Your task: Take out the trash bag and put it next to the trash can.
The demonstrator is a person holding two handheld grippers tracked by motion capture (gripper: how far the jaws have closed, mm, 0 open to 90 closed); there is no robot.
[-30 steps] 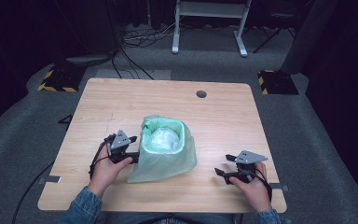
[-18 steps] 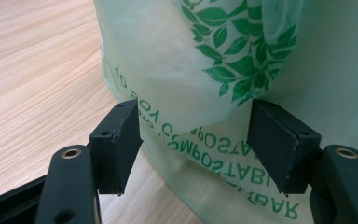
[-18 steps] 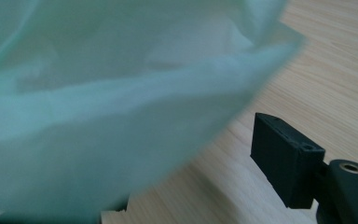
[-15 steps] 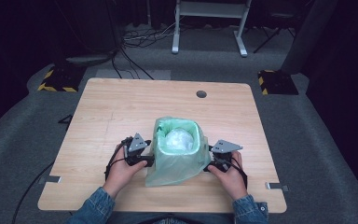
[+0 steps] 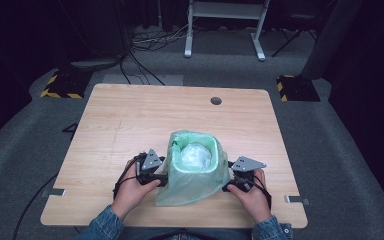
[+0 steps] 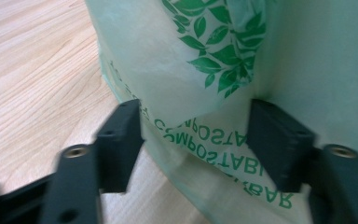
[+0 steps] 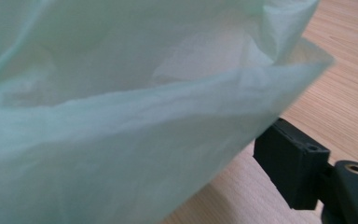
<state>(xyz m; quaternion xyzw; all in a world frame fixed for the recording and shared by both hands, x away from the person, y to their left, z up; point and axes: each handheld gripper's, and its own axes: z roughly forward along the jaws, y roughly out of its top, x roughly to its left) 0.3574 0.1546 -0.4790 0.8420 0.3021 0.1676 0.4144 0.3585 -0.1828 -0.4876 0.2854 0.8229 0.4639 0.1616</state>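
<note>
Green compostable bag (image 5: 194, 170) lines a small bin near the front edge of our tabletop (image 5: 130, 120), with a white bundle (image 5: 196, 156) inside; our left gripper (image 6: 193, 140) is spread against its printed side, the jaws having just opened further with bag film between them; our right gripper (image 5: 235, 182) sits at the other side, film covering one jaw, its jaws likewise just opening.

Surroundings, high view.
A light wooden bench (image 5: 130, 120) with a dark round hole (image 5: 216, 100) near its far edge is seen on grey carpet (image 5: 350, 165). Black cables (image 5: 145, 42), a white frame (image 5: 225, 22) and two yellow-striped blocks (image 5: 62, 85) are noted beyond it.
</note>
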